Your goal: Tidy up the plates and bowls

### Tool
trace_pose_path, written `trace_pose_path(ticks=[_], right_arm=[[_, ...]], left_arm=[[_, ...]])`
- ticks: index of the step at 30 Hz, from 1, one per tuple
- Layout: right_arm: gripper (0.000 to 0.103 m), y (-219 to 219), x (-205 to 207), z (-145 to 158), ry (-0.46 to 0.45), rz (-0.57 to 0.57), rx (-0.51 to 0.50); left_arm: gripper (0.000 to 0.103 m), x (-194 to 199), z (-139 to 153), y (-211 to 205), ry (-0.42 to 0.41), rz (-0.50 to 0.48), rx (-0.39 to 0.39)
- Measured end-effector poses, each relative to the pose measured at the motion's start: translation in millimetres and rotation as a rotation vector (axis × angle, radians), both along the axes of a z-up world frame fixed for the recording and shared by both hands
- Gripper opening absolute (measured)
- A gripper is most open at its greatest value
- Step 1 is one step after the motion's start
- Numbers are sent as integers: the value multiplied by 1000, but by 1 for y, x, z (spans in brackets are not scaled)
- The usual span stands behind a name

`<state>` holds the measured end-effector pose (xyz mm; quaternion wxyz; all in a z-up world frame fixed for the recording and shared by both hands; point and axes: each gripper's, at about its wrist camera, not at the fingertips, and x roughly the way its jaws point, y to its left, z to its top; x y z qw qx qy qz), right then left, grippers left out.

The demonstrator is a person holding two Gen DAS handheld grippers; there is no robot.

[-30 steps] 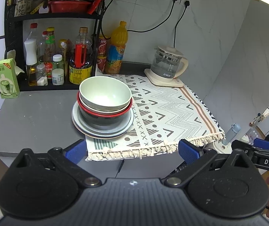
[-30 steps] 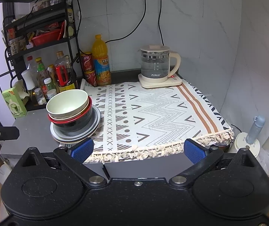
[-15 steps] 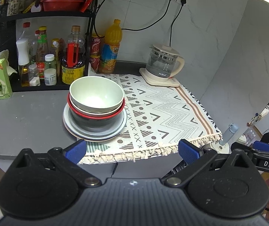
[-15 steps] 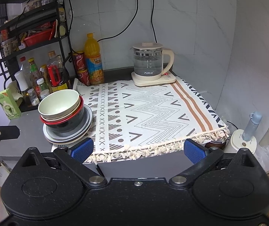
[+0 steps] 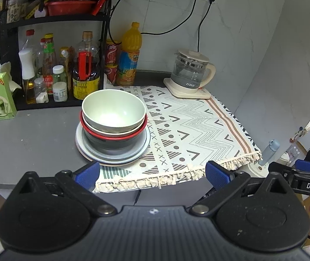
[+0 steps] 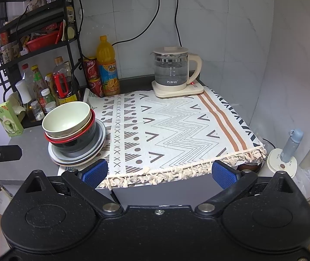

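stack: a pale green bowl is seen on top, nested in a red-rimmed bowl, which is nested in a dark bowl, and all are set on a few plates.
where: the stack is found on the grey counter, at the left edge of the patterned cloth, in front of the bottles (a little of the cloth is trapped under the plates).
left gripper: its blue pads are spread wide, nothing is held, and it is kept near the front edge of the counter, not touching the stack.
right gripper: it is also spread wide and empty, and it is held in front of the cloth's fringe.
how it will handle: the bowls and plates look hard and smooth, so they are judged to be slippery and easy to chip or break. the whole stack is likely heavy, while one bowl alone should be light.
where to hold: the top bowl is best pinched at its rim, one pad inside and one outside. each plate is best taken by its edge, where it sticks out past the bowls.
what to watch: the stack could be tipped if the top bowl is dragged sideways, so it should be lifted straight up.
kettle: it is well apart from the stack, at the back.
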<state>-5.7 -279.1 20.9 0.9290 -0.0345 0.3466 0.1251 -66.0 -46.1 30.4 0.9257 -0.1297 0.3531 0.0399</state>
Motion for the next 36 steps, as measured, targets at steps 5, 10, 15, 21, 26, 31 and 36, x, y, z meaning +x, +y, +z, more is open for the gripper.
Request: trace_pose_path(ticks=[5, 10, 15, 21, 26, 31, 36], right_arm=[[103, 0, 3, -2, 9, 4, 1], [103, -1, 5, -2, 13, 8, 3], [103, -1, 6, -2, 13, 9, 6], [103, -2, 7, -3, 23, 16, 21], [103, -5, 8, -5, 37, 6, 30], [103, -7, 7, -7, 44, -1, 35], [103, -12, 7, -10, 57, -8, 44]], left_arm=[[102, 4, 0, -2, 5, -6, 4], [102, 8, 1, -4, 4, -15, 8], [102, 10, 0, -5, 12, -9, 1], [102, 10, 0, -6, 28, -3, 8], [102, 10, 0, -6, 40, -1, 12], [102, 12, 0, -9, 57, -12, 16], [102, 15, -2, -11, 69, -14, 11]])
